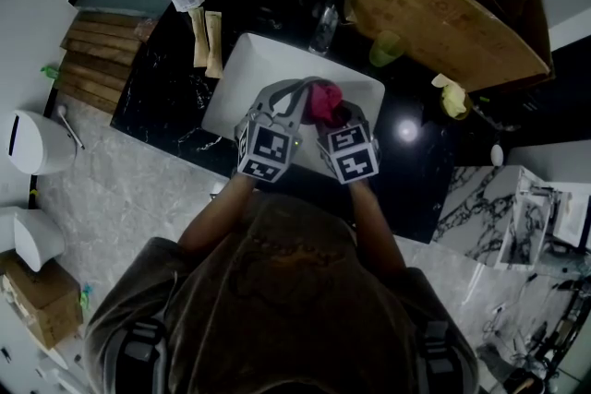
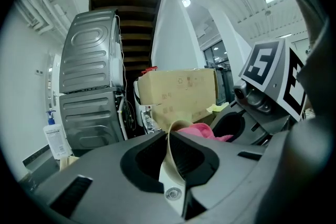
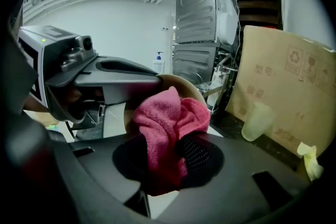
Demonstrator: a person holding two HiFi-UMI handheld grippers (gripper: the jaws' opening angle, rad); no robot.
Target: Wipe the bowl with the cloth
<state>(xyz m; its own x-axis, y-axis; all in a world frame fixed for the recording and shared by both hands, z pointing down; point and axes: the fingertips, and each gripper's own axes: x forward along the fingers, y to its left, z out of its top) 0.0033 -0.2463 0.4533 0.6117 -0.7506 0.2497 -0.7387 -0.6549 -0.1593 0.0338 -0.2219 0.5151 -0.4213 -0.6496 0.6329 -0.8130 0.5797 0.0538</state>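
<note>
Left gripper view is showing the left gripper (image 2: 170,140) pinching the bowl (image 2: 167,160) by its rim, steadying it over the white sink (image 1: 247,69), while the right gripper (image 3: 165,157) is clamping the pink cloth (image 3: 167,115) and pushing it inside, so I'm guessing wiping's underway.

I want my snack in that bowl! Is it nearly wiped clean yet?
Done: the left gripper pinches the beige round bowl by its rim between its fingers, and the right gripper grips the pink fluffy cloth. In hand: the cloth sits bunched in the bowl, above the white sink, so wiping looks under way. Left: probably more wiping; how clean the bowl is cannot be seen.
</note>
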